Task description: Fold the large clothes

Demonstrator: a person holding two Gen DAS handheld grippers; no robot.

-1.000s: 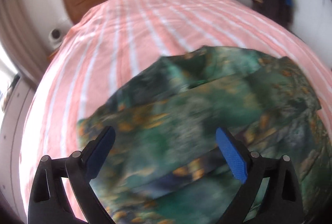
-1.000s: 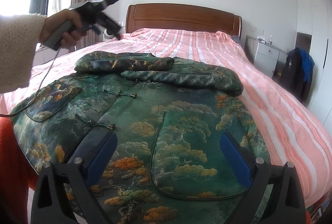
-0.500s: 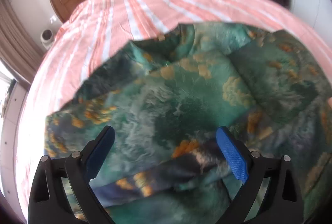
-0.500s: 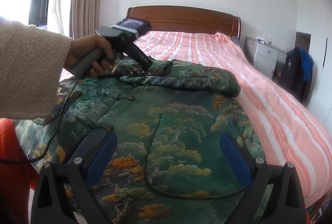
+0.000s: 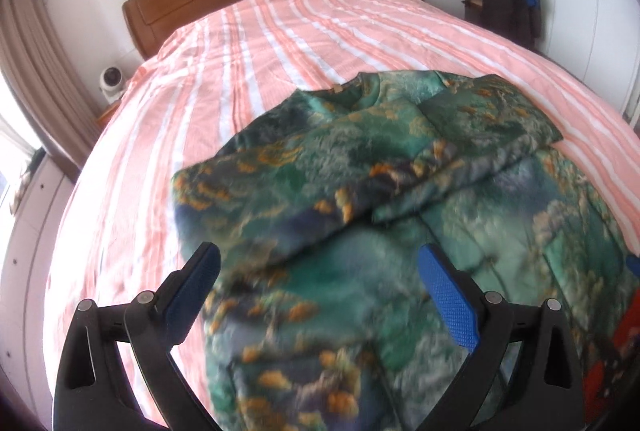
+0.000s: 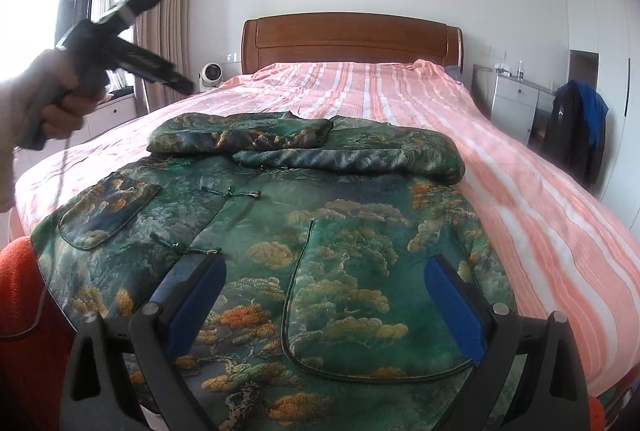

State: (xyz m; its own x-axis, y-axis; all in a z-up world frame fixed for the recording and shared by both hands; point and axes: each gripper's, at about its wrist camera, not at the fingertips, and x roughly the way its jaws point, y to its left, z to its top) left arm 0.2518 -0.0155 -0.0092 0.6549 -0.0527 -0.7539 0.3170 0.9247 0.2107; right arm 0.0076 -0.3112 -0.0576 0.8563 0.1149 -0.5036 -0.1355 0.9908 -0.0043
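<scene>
While the jacket [image 6: 304, 231] lies flat on the bed [image 6: 520, 199], both sleeves folded across its chest, the left gripper [image 5: 320, 283] hangs above it, jaws spread wide and empty. Over the hem, the right gripper [image 6: 324, 295] is likewise released, gripping nothing.

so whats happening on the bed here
A person with tongs in each hand is folding a green patterned jacket spread on the striped bed. Both sleeves are already folded across the chest near the collar. The left tongs are open and raised above the jacket, holding nothing. The right tongs are open too, low over the hem by the front pocket.
</scene>
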